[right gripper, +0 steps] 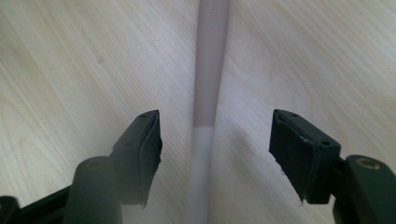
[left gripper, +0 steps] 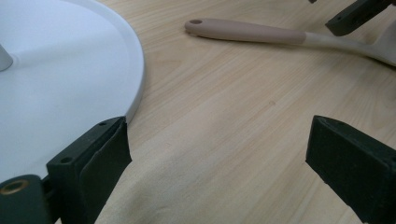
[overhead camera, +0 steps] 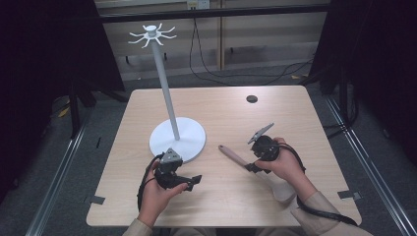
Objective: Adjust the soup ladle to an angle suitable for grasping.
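A spatula with a mauve handle and a pale blade [overhead camera: 241, 160] [left gripper: 261, 33] [right gripper: 208, 93] lies flat on the wooden table [overhead camera: 226, 113], handle end pointing up-left. My right gripper [overhead camera: 252, 168] [right gripper: 215, 156] points down over the handle where mauve meets white; its jaws straddle the handle with clear gaps on both sides, so it is open. My left gripper [overhead camera: 194, 182] [left gripper: 219, 163] rests low on the table beside the white stand's round base [overhead camera: 177, 139] [left gripper: 60, 84], open, with bare wood between its jaws. A thin white pole [overhead camera: 164, 83] rises from the base to a crown of hooks [overhead camera: 152, 34].
A small dark round hole cover [overhead camera: 252, 99] sits near the table's far edge. Black cables trail from both grippers toward the front edge. Black curtains and frame rails flank the table on both sides.
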Motion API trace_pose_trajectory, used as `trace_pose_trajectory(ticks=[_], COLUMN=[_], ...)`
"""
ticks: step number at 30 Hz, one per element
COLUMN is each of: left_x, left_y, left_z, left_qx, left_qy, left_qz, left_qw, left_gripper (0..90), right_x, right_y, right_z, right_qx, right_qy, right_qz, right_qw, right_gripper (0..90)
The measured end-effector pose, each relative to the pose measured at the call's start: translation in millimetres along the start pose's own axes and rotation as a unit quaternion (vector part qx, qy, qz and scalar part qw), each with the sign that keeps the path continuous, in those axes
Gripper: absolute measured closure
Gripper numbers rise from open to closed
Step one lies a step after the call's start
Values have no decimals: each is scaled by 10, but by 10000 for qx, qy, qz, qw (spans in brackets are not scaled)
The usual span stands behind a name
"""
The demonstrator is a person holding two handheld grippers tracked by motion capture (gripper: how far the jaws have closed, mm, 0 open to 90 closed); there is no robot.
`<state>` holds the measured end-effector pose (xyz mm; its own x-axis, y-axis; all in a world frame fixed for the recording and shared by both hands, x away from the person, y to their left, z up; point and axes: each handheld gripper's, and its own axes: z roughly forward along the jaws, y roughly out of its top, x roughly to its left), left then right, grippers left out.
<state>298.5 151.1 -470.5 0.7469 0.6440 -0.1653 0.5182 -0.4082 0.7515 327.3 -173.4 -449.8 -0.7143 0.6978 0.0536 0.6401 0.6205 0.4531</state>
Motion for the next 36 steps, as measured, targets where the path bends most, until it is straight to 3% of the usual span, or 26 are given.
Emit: trace_pose_trajectory(ticks=[5, 17, 21, 24, 28, 31, 36], left_x=[4, 2, 16, 20, 15, 14, 13], left_y=[0, 6, 3, 4, 8, 9, 1], left_z=[-6, -11, -14, -17, -27, -30, -10], left_qx=[-20, 1, 2, -14, -35, -45, -20], left_qy=[-3, 6, 32, 28, 12, 33, 2], left_qz=[-26, 18, 22, -3, 8, 13, -1], left_qw=[10000, 10000, 10000, 10000, 10000, 10000, 10000], left_gripper=[62, 63, 63, 63, 64, 64, 64], right_x=[40, 80, 89, 92, 67, 54, 33], right_y=[22, 32, 18, 21, 9, -21, -27], right_z=[94, 210, 262, 266, 262, 247, 123], right_qx=[343, 625, 735, 669, 633, 495, 153], right_qy=[-77, -134, -196, -115, -65, 53, 44], right_qz=[-147, -35, -125, -36, 182, 260, 338], right_qw=[9993, 9979, 9970, 9977, 9978, 9984, 9993], right_gripper=[465, 630, 687, 758, 776, 782, 783])
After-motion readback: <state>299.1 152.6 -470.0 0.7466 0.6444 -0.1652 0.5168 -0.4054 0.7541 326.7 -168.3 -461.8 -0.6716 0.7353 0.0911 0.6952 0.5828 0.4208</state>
